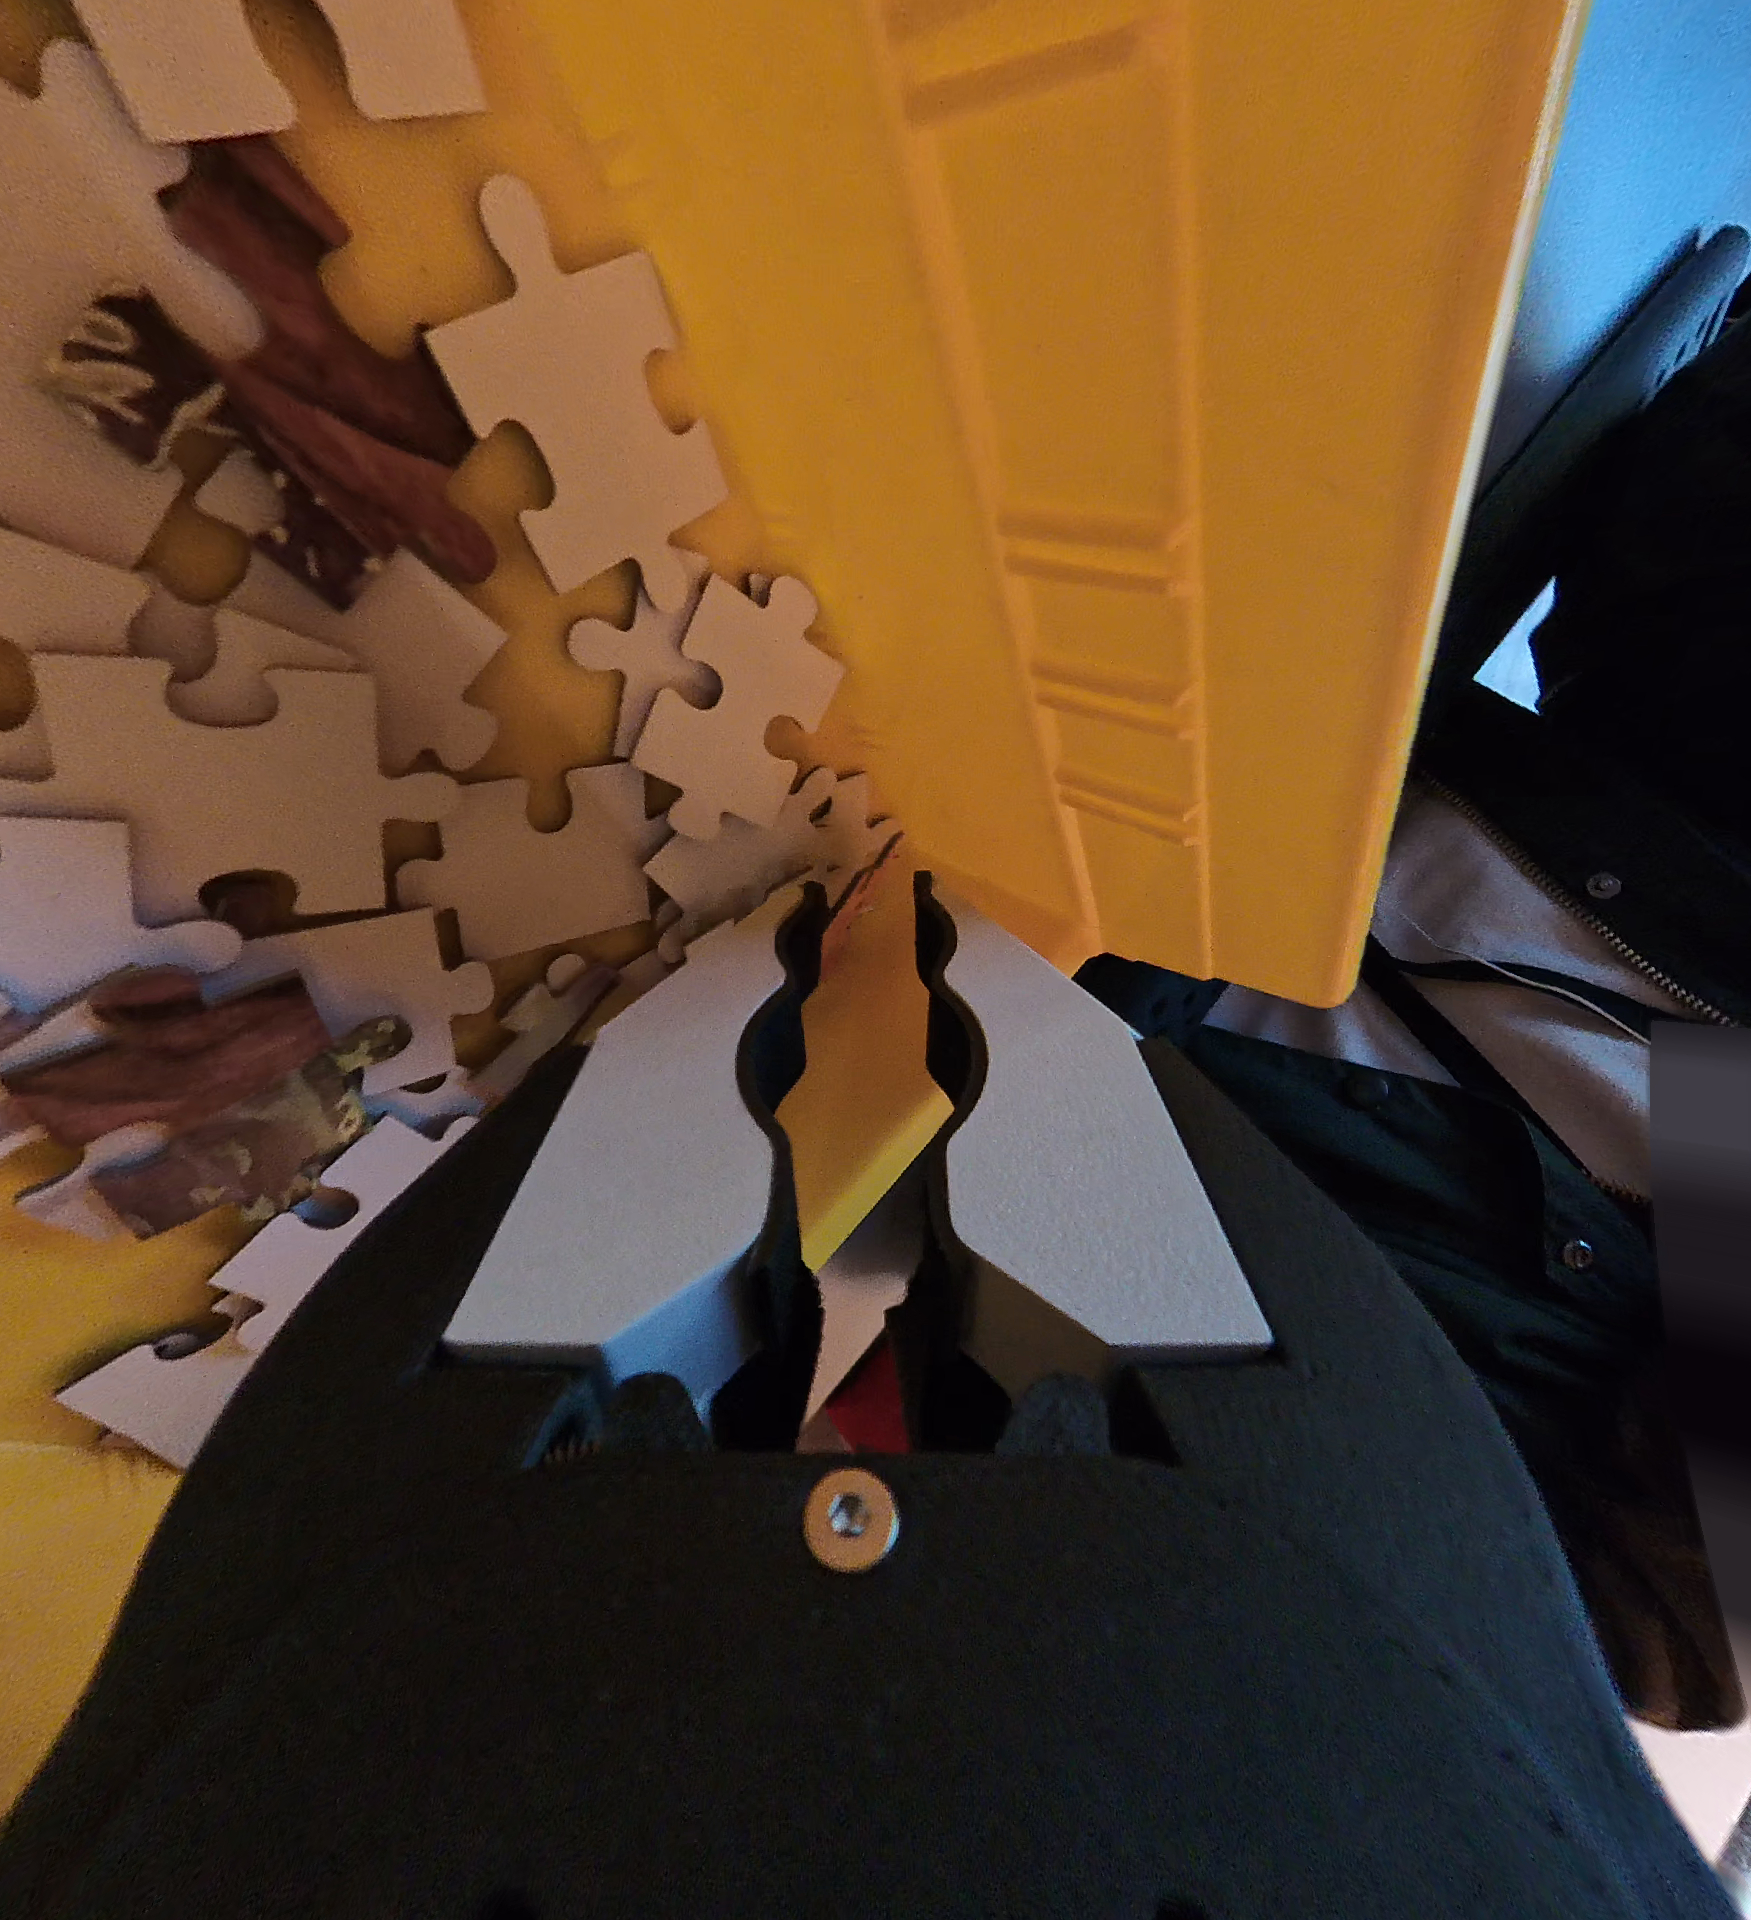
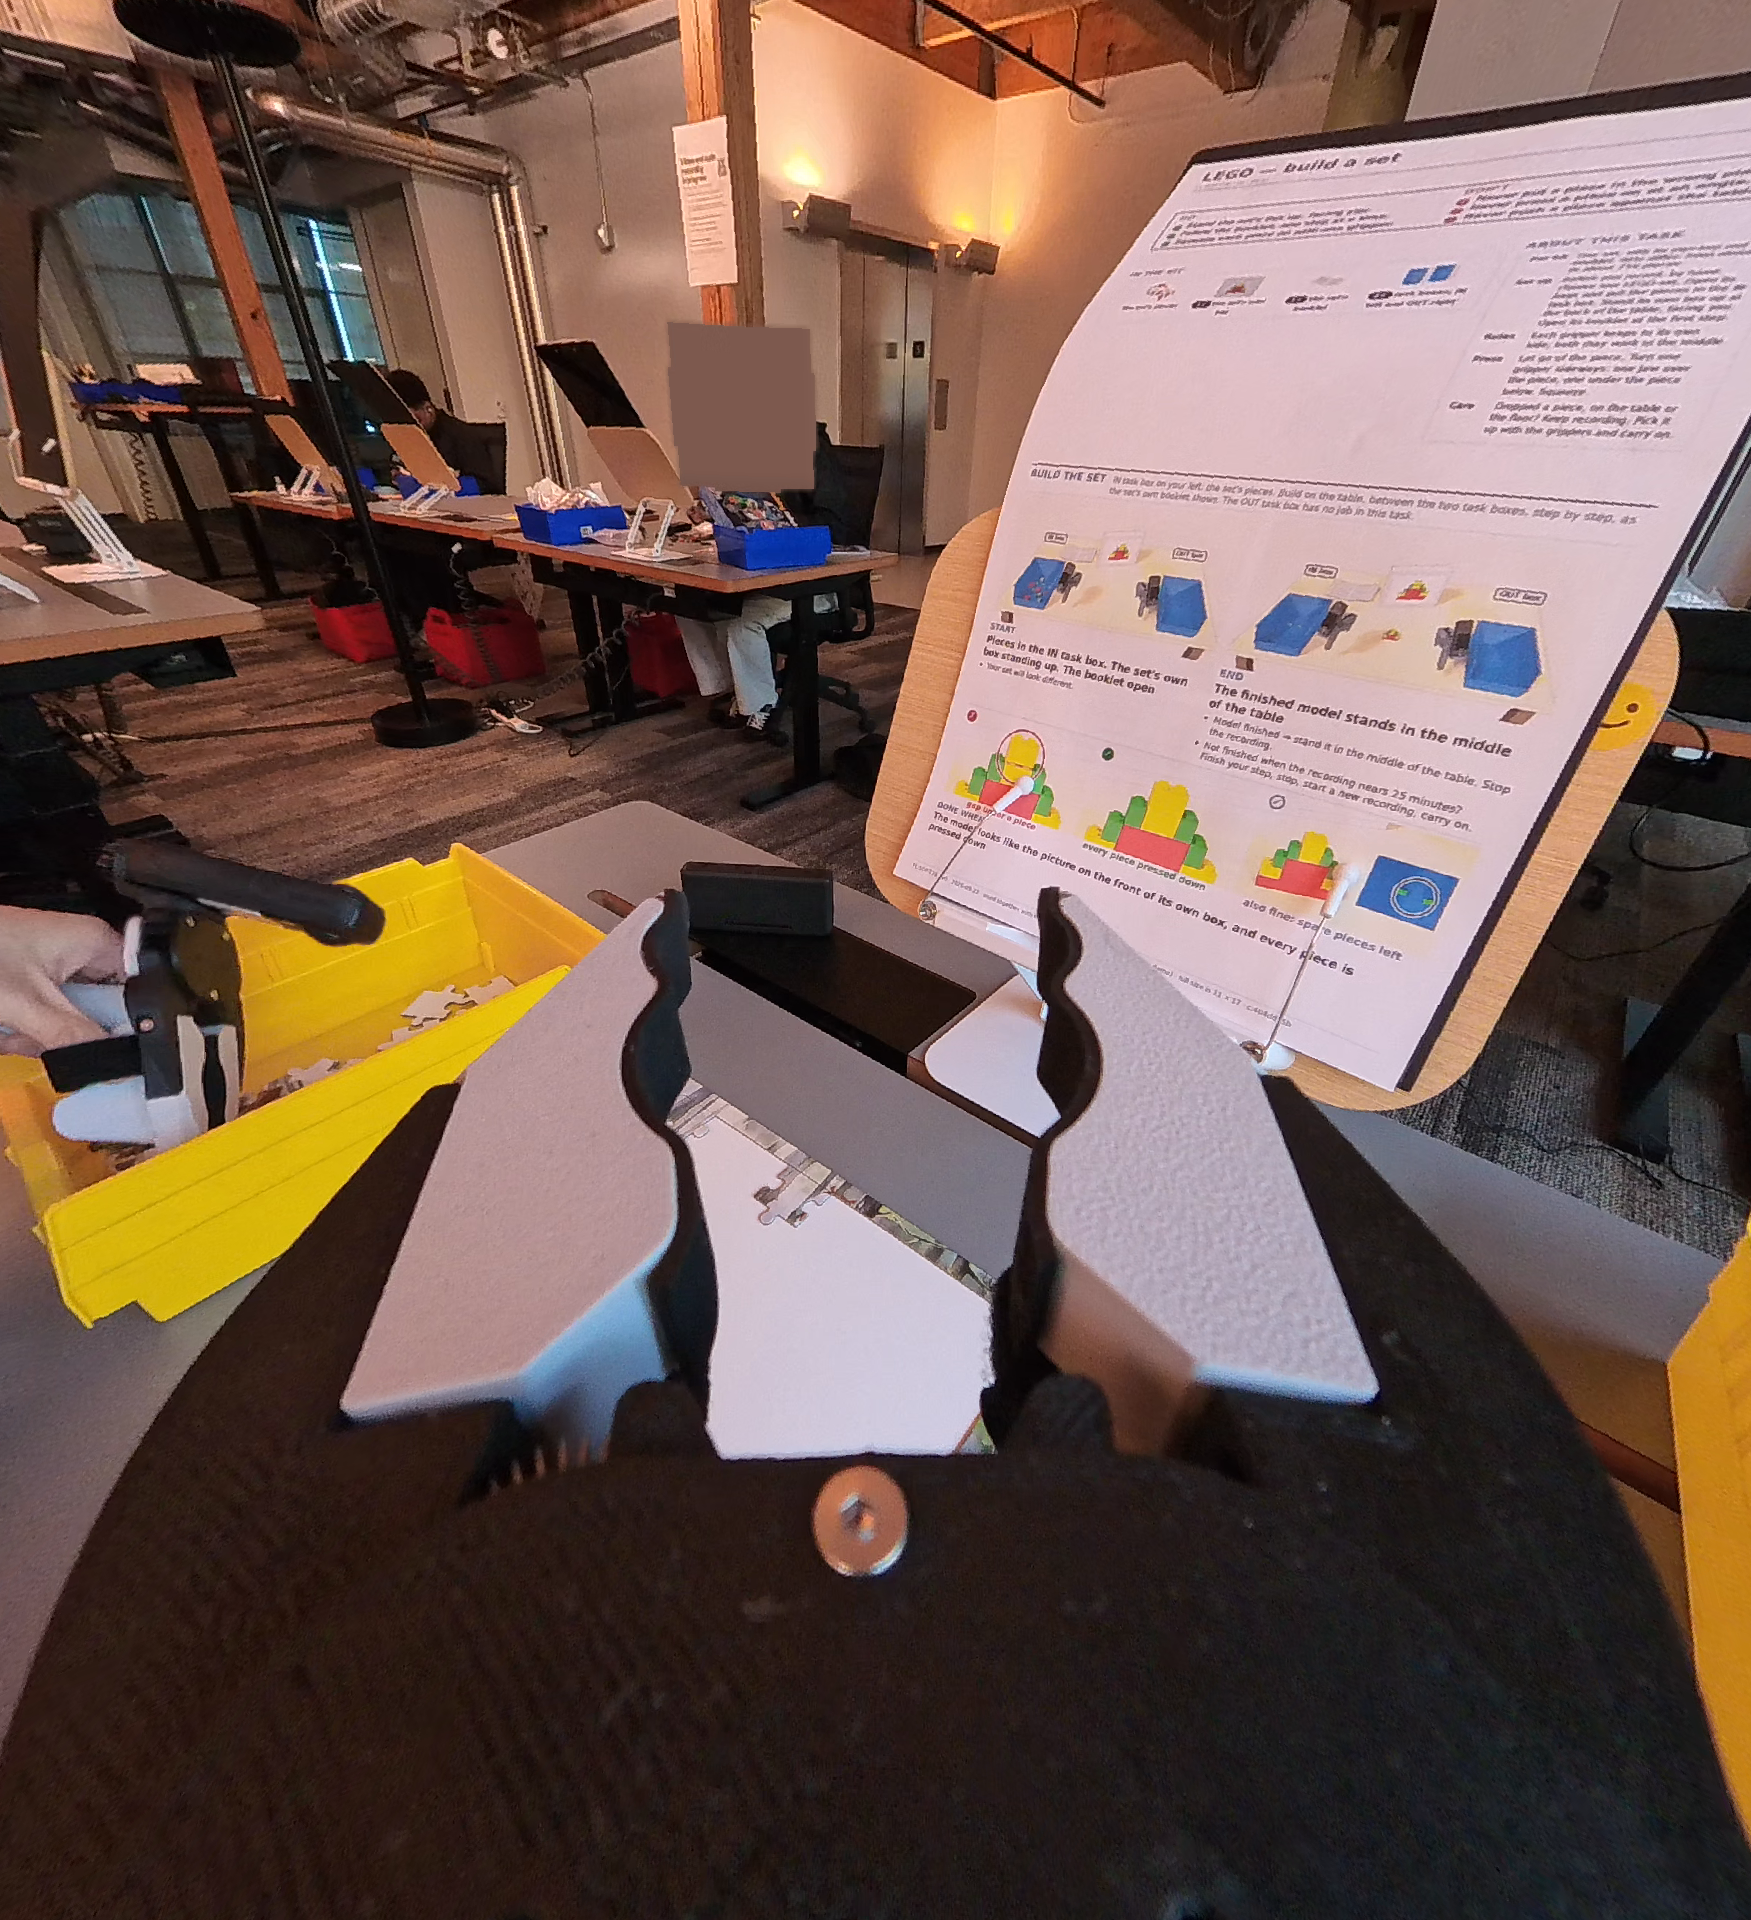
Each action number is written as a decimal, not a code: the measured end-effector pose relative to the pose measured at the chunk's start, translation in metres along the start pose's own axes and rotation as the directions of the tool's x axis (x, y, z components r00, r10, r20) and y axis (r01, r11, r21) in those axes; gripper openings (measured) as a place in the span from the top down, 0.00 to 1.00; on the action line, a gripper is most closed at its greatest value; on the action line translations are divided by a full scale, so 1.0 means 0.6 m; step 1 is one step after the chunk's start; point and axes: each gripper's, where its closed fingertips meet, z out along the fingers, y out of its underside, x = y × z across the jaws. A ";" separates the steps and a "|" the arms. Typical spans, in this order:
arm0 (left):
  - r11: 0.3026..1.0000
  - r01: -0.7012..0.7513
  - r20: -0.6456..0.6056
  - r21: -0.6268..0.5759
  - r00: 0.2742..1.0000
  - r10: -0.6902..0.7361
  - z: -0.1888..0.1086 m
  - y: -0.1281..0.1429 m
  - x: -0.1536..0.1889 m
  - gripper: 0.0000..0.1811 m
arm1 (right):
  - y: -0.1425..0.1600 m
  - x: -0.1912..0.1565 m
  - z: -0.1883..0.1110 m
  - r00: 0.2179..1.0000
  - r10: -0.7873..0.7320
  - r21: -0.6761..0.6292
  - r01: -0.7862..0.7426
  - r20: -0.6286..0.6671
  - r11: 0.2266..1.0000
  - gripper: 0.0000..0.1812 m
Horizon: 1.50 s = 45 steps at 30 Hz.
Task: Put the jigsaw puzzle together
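Left wrist view: left gripper (image 1: 866,883) clamps yellow bin (image 1: 1110,416) wall, loose puzzle pieces (image 1: 580,416) inside.

black tongs (image 2: 863,925) — grey wavy-edged fingers (image 2: 538,1174) — one silver screw (image 2: 859,1520).

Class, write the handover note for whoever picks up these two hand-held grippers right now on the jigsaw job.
Left hand-held gripper: down in the yellow bin, fingers close together among loose puzzle pieces, mostly face-down; grasp unclear.
Right hand-held gripper: open, empty, above the white sheet on the table.
Done: a short strip of joined pieces at the sheet's far edge.
Left: most pieces seem to be in the bin.
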 end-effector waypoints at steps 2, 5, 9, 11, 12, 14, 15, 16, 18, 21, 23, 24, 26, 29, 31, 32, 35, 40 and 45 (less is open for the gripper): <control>1.000 -0.006 -0.021 -0.025 1.000 0.006 0.005 0.006 0.005 0.93 | 0.000 0.000 0.000 1.000 0.001 0.000 -0.001 0.001 1.000 0.63; 0.999 -0.015 -0.026 -0.036 1.000 0.014 0.006 0.010 0.008 0.94 | 0.001 0.000 0.000 1.000 0.000 -0.001 0.000 0.001 1.000 0.63; 0.998 -0.025 -0.025 -0.049 0.999 0.024 0.007 0.016 0.008 0.98 | 0.002 0.000 0.001 1.000 0.000 -0.004 0.000 0.003 1.000 0.63; 0.999 -0.035 0.004 -0.039 0.999 0.035 0.003 0.014 0.003 0.98 | 0.002 0.000 0.002 1.000 0.000 -0.005 0.000 0.002 1.000 0.63; 0.999 -0.042 0.017 -0.026 0.999 0.043 0.000 0.011 0.001 0.99 | 0.002 0.000 0.002 1.000 0.000 -0.004 0.000 0.002 1.000 0.63; 0.998 -0.054 0.030 0.010 0.998 0.054 -0.010 0.005 0.003 1.00 | 0.003 0.000 0.003 1.000 0.003 -0.004 -0.003 0.004 1.000 0.63; 0.998 -0.057 0.045 0.038 0.997 0.055 -0.018 0.000 0.003 1.00 | 0.003 -0.001 0.003 1.000 0.003 -0.005 -0.003 0.005 1.000 0.63; 0.996 -0.054 0.063 0.076 0.997 0.050 -0.028 -0.007 0.002 1.00 | 0.004 -0.002 0.004 1.000 0.003 -0.007 -0.003 0.007 1.000 0.63; 0.983 -0.048 0.076 0.176 0.996 0.035 -0.053 -0.023 0.006 1.00 | 0.008 -0.005 0.008 1.000 0.002 -0.014 -0.002 0.013 1.000 0.63; 0.937 -0.047 0.059 0.346 0.998 0.029 -0.099 -0.049 0.023 1.00 | 0.015 -0.013 0.017 1.000 0.002 -0.025 -0.002 0.027 1.000 0.63; 0.885 -0.052 0.048 0.464 0.998 0.034 -0.135 -0.066 0.037 1.00 | 0.023 -0.024 0.028 0.999 0.001 -0.041 0.001 0.045 0.999 0.63; 0.851 -0.057 0.039 0.522 0.998 0.044 -0.153 -0.075 0.047 1.00 | 0.028 -0.031 0.034 0.998 -0.003 -0.049 0.005 0.055 0.999 0.63; 0.775 -0.081 0.018 0.627 0.996 0.090 -0.190 -0.091 0.075 1.00 | 0.037 -0.050 0.048 0.996 -0.008 -0.056 0.013 0.083 0.998 0.63; 0.613 -0.144 0.001 0.777 0.974 0.226 -0.246 -0.120 0.146 1.00 | 0.045 -0.109 0.075 0.978 0.035 -0.031 -0.029 0.204 0.999 0.66; 0.502 -0.171 -0.003 0.848 0.945 0.327 -0.272 -0.137 0.202 1.00 | 0.043 -0.165 0.091 0.935 0.124 0.021 -0.139 0.333 0.990 0.72; 0.460 -0.175 -0.006 0.870 0.931 0.364 -0.278 -0.145 0.228 1.00 | 0.041 -0.191 0.097 0.903 0.175 0.055 -0.213 0.392 0.975 0.79; 0.321 -0.198 0.026 0.926 0.883 0.468 -0.287 -0.169 0.304 1.00 | 0.068 -0.255 0.122 0.799 0.330 0.040 -0.403 0.503 0.914 0.83; 0.188 -0.248 0.091 0.950 0.800 0.593 -0.248 -0.193 0.413 1.00 | 0.107 -0.332 0.135 0.548 0.515 -0.111 -0.607 0.660 0.787 0.83; 0.180 -0.317 0.154 0.931 0.790 0.593 -0.198 -0.216 0.439 1.00 | 0.082 -0.322 0.117 0.383 0.566 -0.105 -0.755 0.730 0.647 0.94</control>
